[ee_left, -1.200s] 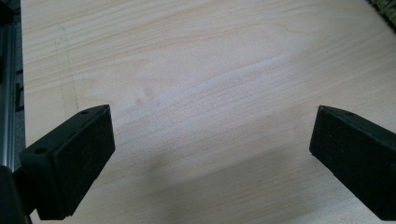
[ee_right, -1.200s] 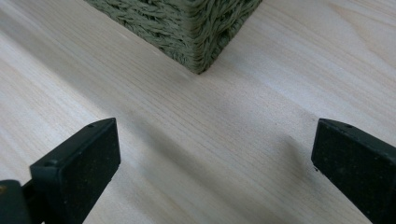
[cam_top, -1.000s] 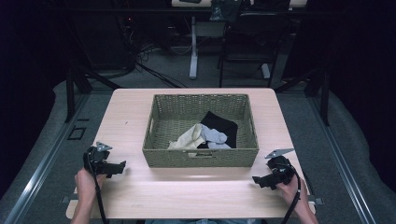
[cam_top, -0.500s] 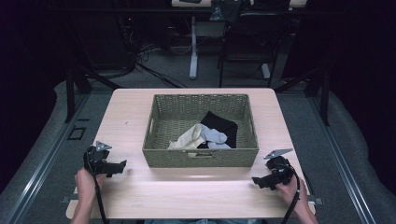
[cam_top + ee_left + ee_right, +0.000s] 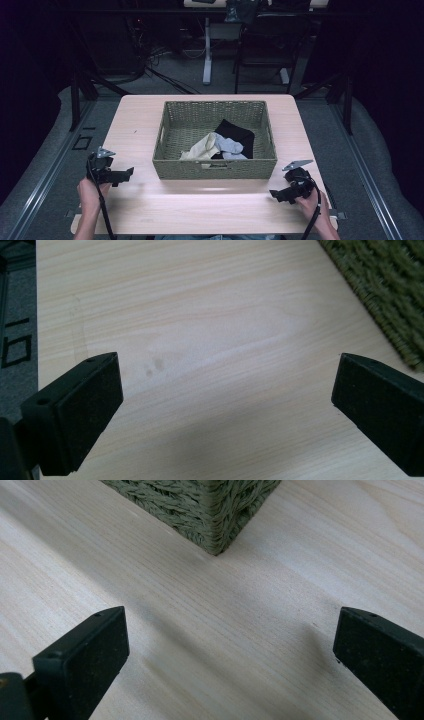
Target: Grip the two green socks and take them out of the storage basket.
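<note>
Sitting on the table (image 5: 150, 125), the green basket (image 5: 170, 125) runs long from left to right, with cloths (image 5: 220, 145) inside. The left gripper (image 5: 127, 173) and right gripper (image 5: 274, 194) rest beside its front corners, jaws wide apart, empty. Nothing has moved since before.

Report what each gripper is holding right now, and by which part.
Nothing is held. The left gripper and the right gripper both have their jaws wide apart over bare table, beside the woven basket.
</note>
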